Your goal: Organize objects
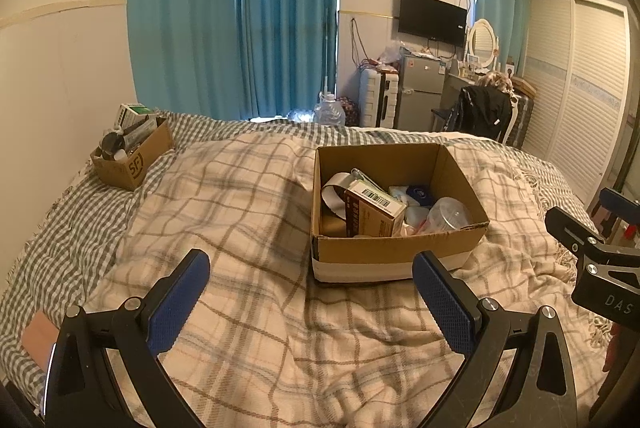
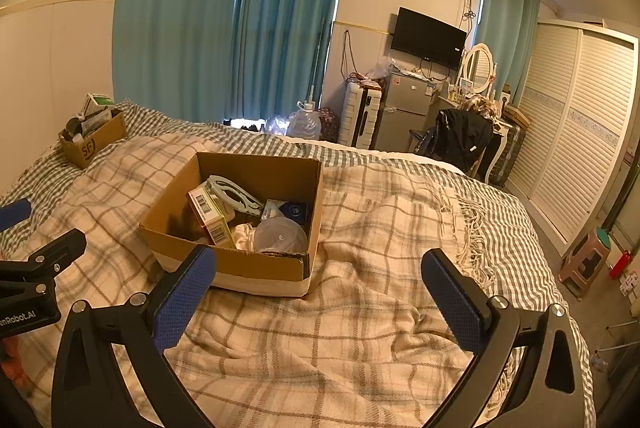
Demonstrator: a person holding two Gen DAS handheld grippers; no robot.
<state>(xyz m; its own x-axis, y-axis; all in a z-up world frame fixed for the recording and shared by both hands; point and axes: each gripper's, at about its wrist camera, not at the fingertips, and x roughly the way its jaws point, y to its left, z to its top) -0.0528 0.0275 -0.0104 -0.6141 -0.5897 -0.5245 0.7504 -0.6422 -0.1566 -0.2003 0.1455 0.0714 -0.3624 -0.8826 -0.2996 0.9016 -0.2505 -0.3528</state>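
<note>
An open cardboard box [image 1: 400,252] sits on the plaid blanket; it also shows in the right wrist view [image 2: 256,268]. Inside lie a brown barcoded carton [image 1: 372,212], a clear plastic lid [image 1: 450,214], a white tool [image 2: 232,194] and a blue pouch [image 2: 294,210]. A smaller cardboard box [image 1: 132,164] full of items stands at the far left by the wall. My left gripper [image 1: 312,264] is open and empty, just in front of the big box. My right gripper [image 2: 320,264] is open and empty, to the near right of the box.
The bed's blanket [image 1: 240,228] is wrinkled, with a fringe at its right edge [image 2: 476,228]. Beyond the bed stand a fridge [image 2: 404,108], a suitcase [image 2: 360,116], a chair with a black jacket [image 2: 460,136] and a wardrobe [image 2: 580,128].
</note>
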